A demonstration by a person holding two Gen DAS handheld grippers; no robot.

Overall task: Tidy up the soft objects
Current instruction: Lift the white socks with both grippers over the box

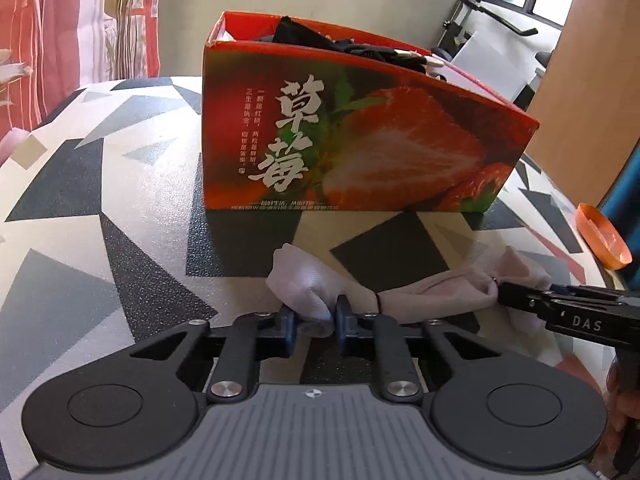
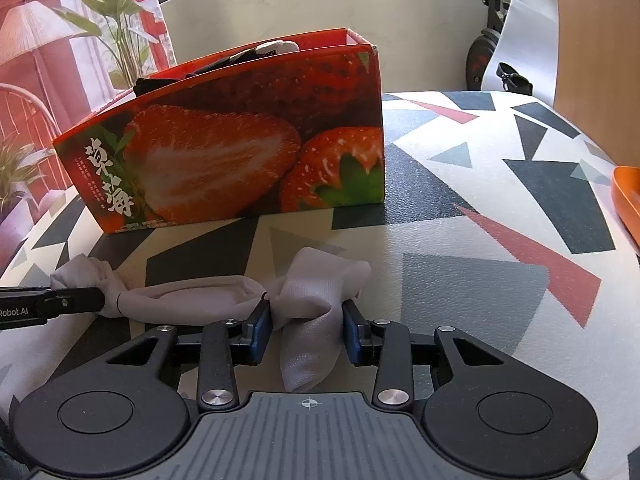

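While my left gripper (image 1: 313, 320) and right gripper (image 2: 307, 330) each pinch an end of the pale sock (image 2: 192, 298), I should lift evenly — then clear the strawberry box (image 1: 360, 136) rim.

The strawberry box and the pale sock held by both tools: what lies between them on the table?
Nothing: only bare patterned table separates the strawberry box from the pale sock, as both wrist views show.
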